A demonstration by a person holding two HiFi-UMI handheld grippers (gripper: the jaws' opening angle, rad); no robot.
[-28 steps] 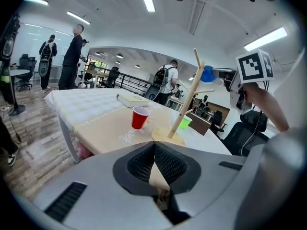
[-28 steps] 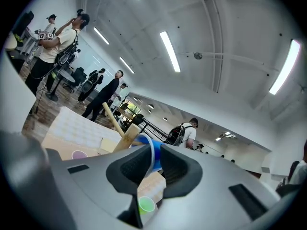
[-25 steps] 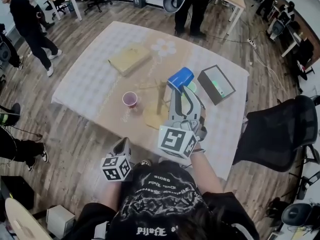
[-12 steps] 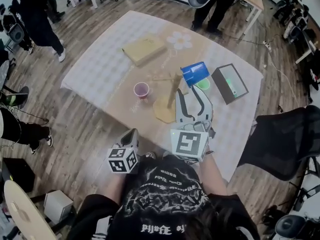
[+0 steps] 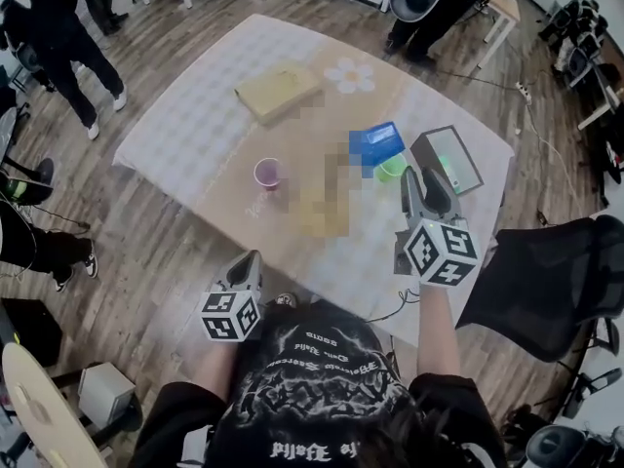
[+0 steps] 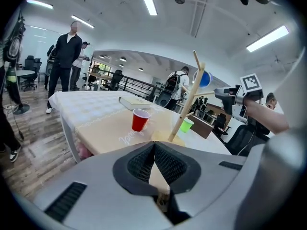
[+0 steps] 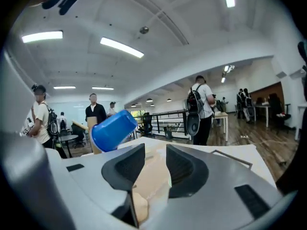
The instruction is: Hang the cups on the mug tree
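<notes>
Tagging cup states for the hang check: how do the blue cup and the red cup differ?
Support: the blue cup hangs high on the mug tree, clear of the table; the red cup stands on the table.
Pose: the blue cup is tipped onto its side; the red cup is upright, mouth up.
Place: in the head view the red cup is left of the tree, the blue cup right.
Shared: both are plain single-colour cups.

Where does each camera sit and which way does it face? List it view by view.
Head view: on the person's head, looking steeply down at the table; shows shoulders, left gripper, right gripper.
Left gripper view: on the left gripper, along its shut jaws toward the mug tree and red cup.
Right gripper view: on the right gripper, along its just-opened, empty jaws past the blue cup.
Shared: all three show the blue cup.
</notes>
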